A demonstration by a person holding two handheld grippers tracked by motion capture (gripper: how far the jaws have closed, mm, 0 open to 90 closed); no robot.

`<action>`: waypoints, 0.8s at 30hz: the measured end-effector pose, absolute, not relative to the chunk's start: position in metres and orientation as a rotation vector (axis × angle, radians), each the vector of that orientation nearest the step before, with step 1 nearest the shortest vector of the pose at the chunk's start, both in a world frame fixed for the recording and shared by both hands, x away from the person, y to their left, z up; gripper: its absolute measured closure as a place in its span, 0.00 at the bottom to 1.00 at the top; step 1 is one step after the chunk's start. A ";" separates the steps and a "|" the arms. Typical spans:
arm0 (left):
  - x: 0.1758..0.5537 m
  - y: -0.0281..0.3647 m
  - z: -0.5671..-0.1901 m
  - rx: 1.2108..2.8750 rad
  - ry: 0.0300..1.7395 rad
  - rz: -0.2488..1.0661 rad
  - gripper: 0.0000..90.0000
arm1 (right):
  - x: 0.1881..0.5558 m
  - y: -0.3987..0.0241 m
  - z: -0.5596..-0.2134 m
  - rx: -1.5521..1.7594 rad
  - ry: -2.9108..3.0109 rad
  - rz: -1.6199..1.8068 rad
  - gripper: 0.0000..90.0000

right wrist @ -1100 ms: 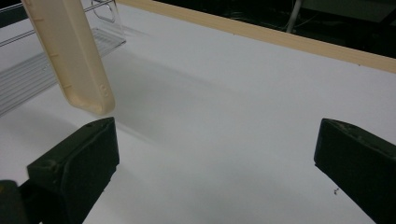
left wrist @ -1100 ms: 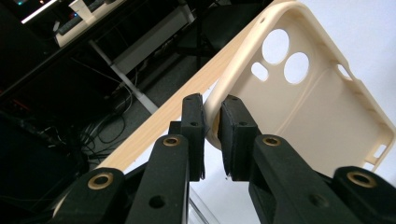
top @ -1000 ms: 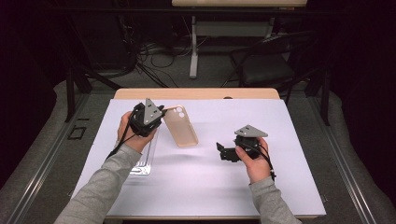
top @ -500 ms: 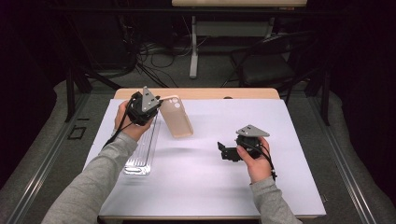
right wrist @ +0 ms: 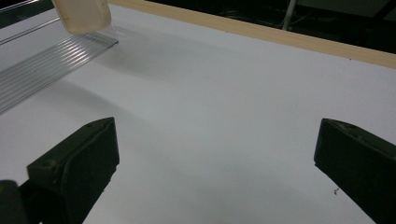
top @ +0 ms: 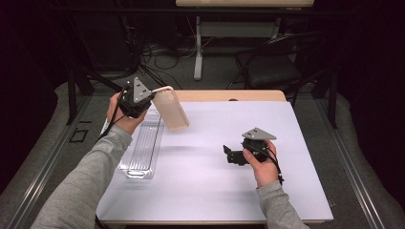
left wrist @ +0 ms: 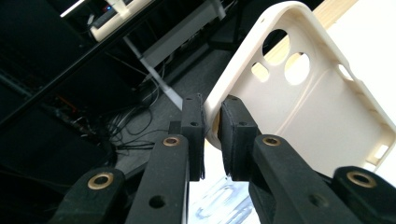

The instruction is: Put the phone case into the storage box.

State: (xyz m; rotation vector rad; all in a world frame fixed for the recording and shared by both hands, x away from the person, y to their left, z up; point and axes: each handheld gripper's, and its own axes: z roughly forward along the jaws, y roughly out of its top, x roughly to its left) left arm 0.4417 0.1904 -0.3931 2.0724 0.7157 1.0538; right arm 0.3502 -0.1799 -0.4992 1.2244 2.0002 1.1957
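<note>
My left gripper (top: 145,100) is raised over the table's far left and is shut on the rim of a cream phone case (top: 171,109). The left gripper view shows the case's (left wrist: 308,107) inner side with its camera holes, its edge pinched between the jaws of the left gripper (left wrist: 212,126). The case hangs tilted in the air above a clear ribbed plastic tray (top: 142,150). My right gripper (top: 230,155) rests low at the table's right, jaws wide open with nothing between them; in the right gripper view (right wrist: 210,168) only white table lies between its jaws.
The white table top (top: 205,191) has a wooden far edge (top: 229,95). Beyond it stand a dark chair (top: 272,67), a desk leg (top: 198,47) and cables on the floor. The tray's end (right wrist: 51,56) and the case's lower tip (right wrist: 81,16) show at the right gripper view's upper left.
My left hand has carried the phone case up and toward the far left, away from the table's middle. The right hand has stayed where it was.
</note>
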 end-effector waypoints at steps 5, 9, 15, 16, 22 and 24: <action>0.445 0.201 -0.385 2.065 0.738 1.080 0.90 | 0.350 -0.180 -0.500 1.223 2.004 1.193 0.00; 0.446 0.211 -0.378 2.070 0.749 1.116 0.90 | 0.350 -0.179 -0.500 1.227 2.009 1.187 0.00; 0.448 0.228 -0.369 2.053 0.773 1.171 0.90 | 0.350 -0.178 -0.501 1.226 2.009 1.189 0.00; 0.448 0.231 -0.368 2.047 0.777 1.179 0.90 | 0.350 -0.178 -0.501 1.225 2.010 1.188 0.00; 0.451 0.242 -0.365 2.046 0.790 1.237 0.90 | 0.350 -0.178 -0.501 1.222 2.012 1.185 0.00; 0.452 0.245 -0.364 2.050 0.788 1.251 0.90 | 0.350 -0.178 -0.501 1.220 2.012 1.184 0.00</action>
